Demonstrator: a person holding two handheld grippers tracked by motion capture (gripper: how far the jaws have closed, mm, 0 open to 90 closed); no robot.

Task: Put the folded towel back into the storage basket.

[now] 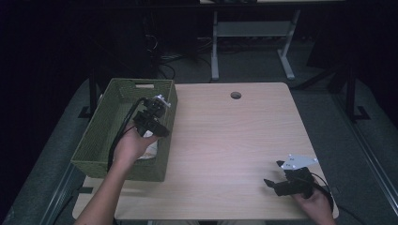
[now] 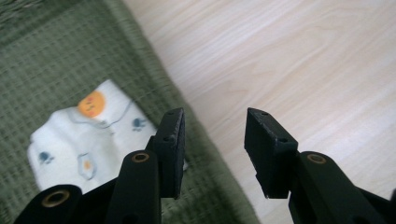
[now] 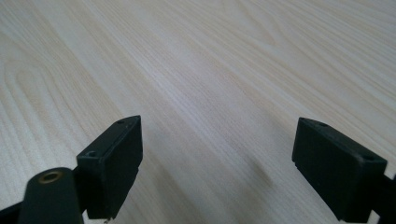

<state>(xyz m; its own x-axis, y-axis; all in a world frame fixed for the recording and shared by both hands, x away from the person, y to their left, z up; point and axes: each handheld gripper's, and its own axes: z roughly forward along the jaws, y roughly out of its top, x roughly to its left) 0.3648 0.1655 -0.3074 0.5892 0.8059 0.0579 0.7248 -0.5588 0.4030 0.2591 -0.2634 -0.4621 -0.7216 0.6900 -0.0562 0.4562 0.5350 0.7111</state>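
Hovering over the green woven basket (image 1: 96,140), the left tool (image 1: 152,123) hangs above its right wall, held by the person's left hand (image 1: 130,146). In the left gripper view its jaws stand partly apart with nothing between them — one jaw over the basket's inside, the other over the bare wood of the table (image 2: 299,60) just beside the basket wall (image 2: 154,79). A white cloth (image 2: 88,135), printed with an orange face and small blue marks, lies crumpled on the basket floor, close against that same wall and below the left tool; in the high view a pale patch of it (image 1: 149,149) peeks out beside the hand.

The basket itself sits at the table's left edge, overhanging it a little. Well apart from the basket, near the table's front right corner, the right tool (image 1: 268,183) rests low in the person's right hand (image 1: 313,202) — its jaws spread wide and empty over plain wood (image 3: 210,84), a grey three-cornered plate (image 1: 296,162) on top.
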